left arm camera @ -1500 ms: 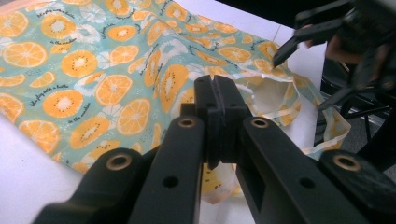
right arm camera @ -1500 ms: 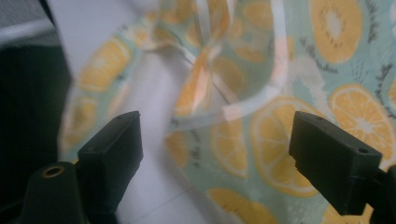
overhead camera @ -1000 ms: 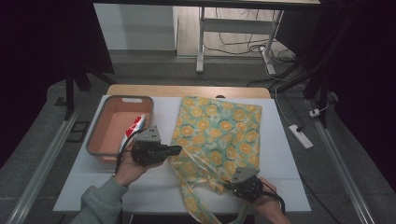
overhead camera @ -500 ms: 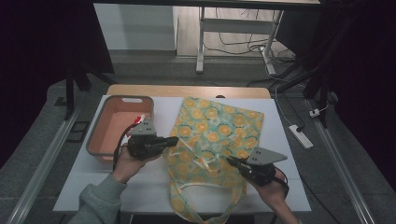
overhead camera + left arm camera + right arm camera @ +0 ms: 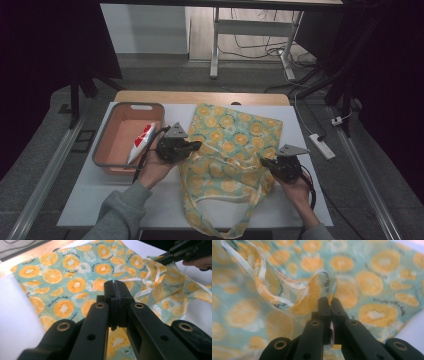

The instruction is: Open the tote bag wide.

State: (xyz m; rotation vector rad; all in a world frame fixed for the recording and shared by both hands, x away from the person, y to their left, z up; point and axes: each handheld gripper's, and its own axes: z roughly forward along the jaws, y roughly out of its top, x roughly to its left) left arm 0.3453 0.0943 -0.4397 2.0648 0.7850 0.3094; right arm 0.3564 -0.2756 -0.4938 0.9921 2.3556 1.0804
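Now we've got both grippers, left (image 5: 196,146) and right (image 5: 266,162), clamped on the bag (image 5: 235,135) mid-table; tray (image 5: 107,159) crowds our left, bare tabletop (image 5: 300,207) right.

We are holding the left gripper (image 5: 196,146) in our left hand (image 5: 156,165), jaws pressed together and pointing rightward across the table; we are gripping the right gripper (image 5: 264,162) in our right hand (image 5: 295,187), jaws clamped and pointing leftward; both grey-sleeved forearms are reaching in from below.
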